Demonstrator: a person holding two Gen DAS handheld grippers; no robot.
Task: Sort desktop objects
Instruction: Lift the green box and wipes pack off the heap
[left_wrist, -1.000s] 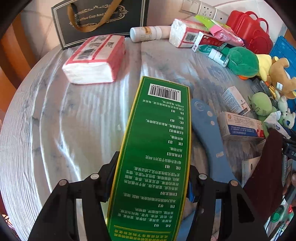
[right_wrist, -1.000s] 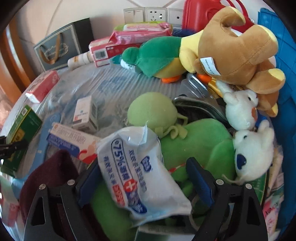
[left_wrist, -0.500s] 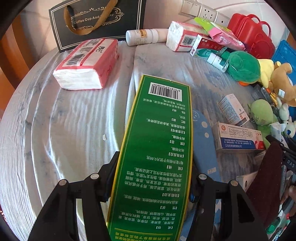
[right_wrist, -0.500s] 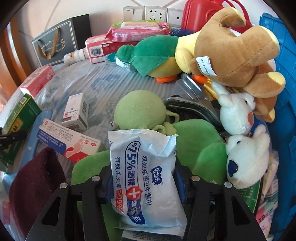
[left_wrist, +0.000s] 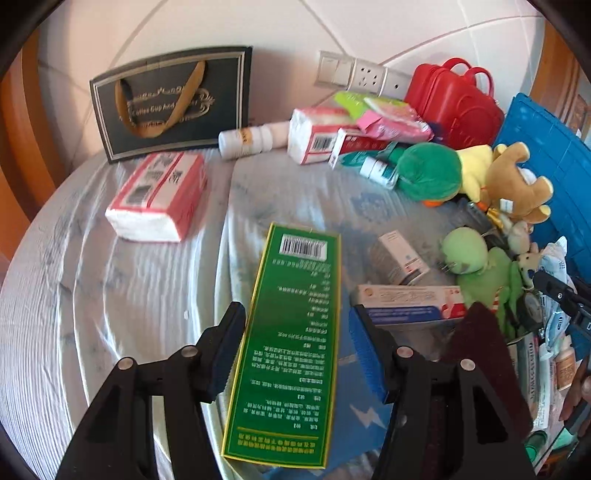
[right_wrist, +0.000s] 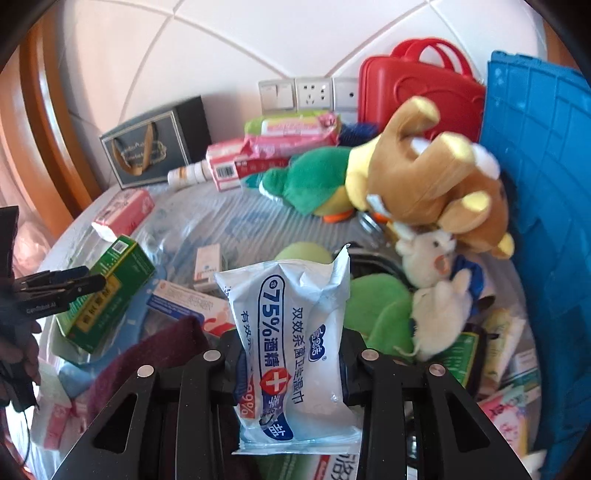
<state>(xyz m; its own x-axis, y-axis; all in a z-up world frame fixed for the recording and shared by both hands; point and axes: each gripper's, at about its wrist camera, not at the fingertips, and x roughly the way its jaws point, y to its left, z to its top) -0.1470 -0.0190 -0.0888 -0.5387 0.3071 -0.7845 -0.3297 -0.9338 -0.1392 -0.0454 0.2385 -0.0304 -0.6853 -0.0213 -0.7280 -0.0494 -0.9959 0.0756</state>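
My left gripper (left_wrist: 297, 339) stands open. A long green box (left_wrist: 291, 339) lies flat on the table between its pads, with a gap on each side. It also shows in the right wrist view (right_wrist: 110, 288). My right gripper (right_wrist: 290, 350) is shut on a white and blue pack of alcohol wipes (right_wrist: 291, 339) and holds it up above the pile of plush toys (right_wrist: 376, 314).
A red and white tissue pack (left_wrist: 159, 195) lies at the back left by a dark gift bag (left_wrist: 173, 99). Small boxes (left_wrist: 399, 254), a green plush (left_wrist: 428, 170), a brown plush (right_wrist: 432, 181), a red case (left_wrist: 454, 99) and a blue crate (right_wrist: 535, 192) crowd the right side.
The left gripper opened and let go of the green box, which now lies on the table. The right gripper closed on the wipes pack and lifted it.
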